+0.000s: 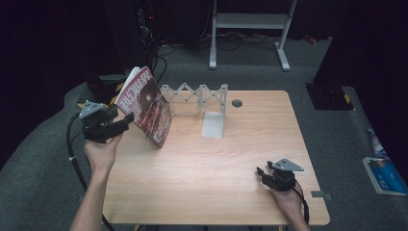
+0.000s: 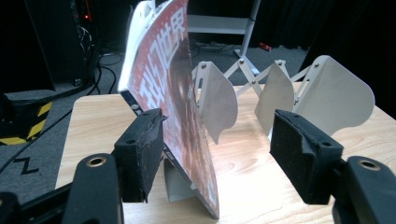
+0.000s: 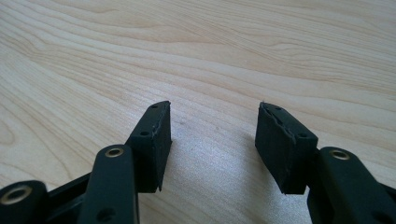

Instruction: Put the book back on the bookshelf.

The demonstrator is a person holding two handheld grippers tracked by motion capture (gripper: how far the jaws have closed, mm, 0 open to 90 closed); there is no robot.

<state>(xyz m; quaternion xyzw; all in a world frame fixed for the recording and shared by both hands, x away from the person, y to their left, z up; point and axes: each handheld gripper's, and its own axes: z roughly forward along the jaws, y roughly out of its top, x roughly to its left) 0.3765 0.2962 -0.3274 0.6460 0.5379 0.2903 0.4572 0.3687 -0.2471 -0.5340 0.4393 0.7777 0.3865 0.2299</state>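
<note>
Magazine [image 1: 148, 105] stands tilted near desk [image 1: 216, 159] far-left corner, about 10 o'clock from desk centre, lower edge on wood, just left of white folding rack [image 1: 199, 98]. Left tongs [image 1: 126, 121] at magazine's 8 o'clock, spread wide; in left gripper view magazine [image 2: 173, 107] sits between jaws, against left pad [image 2: 144, 149], right pad clear. Right tongs [image 1: 261, 173] at desk 5 o'clock, well apart from magazine, spread, holding nothing, low over bare wood.
</note>
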